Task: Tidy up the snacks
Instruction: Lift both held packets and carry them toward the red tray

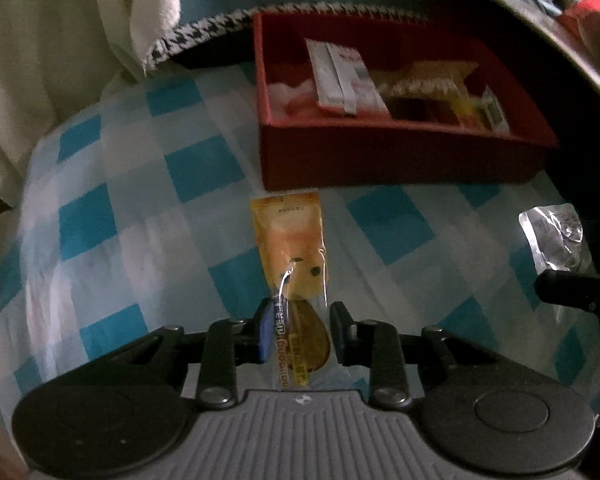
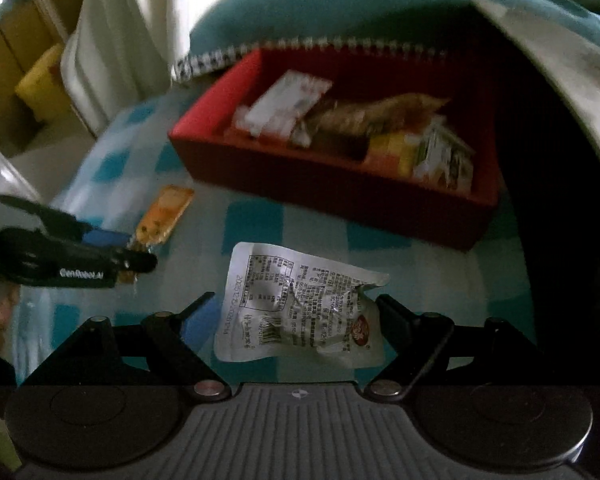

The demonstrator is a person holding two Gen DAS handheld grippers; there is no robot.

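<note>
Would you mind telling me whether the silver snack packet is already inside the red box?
Not yet: the silver snack packet lies on the checked cloth, outside the red box.
</note>
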